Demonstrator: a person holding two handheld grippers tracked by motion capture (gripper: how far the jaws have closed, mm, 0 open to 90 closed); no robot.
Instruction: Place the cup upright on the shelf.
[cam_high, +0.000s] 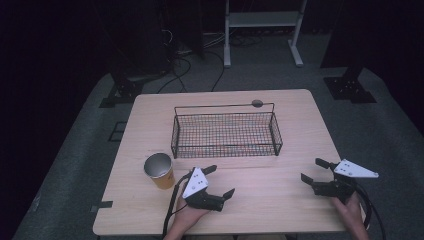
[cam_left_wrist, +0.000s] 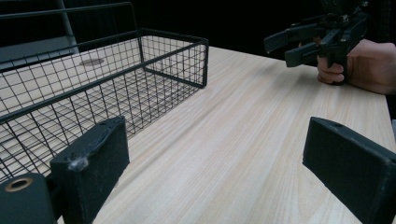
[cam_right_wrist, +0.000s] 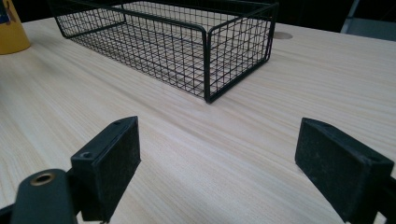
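Fingers (cam_left_wrist: 93, 158) of the left gripper (cam_high: 219, 181) stand spread apart with only bare table (cam_high: 280, 200) between them, gripping nothing. The right gripper (cam_high: 314, 171) is likewise spread and empty, its fingers (cam_right_wrist: 109, 156) low over the wood. Both look parked at the near edge, probably a ready pose ahead of any reach.

The cup (cam_high: 160, 171), yellow with a silvery inside, stands upright just to the left of the left gripper and apart from it. Being the nearest thing to that hand, it is the likely thing to pick up. The gripper points away from it, toward the right hand, so it would have to turn first.

The basket (cam_high: 226, 134), an empty wire one, sits ahead of both grippers, in the middle of the table. Its near rail runs across the front of the left gripper, and its right corner is ahead-left of the right gripper. The open top offers a wide drop zone.

Between the grippers and right of the basket the wood lies free, giving ample swing room. Behind both hands the table edge is close.
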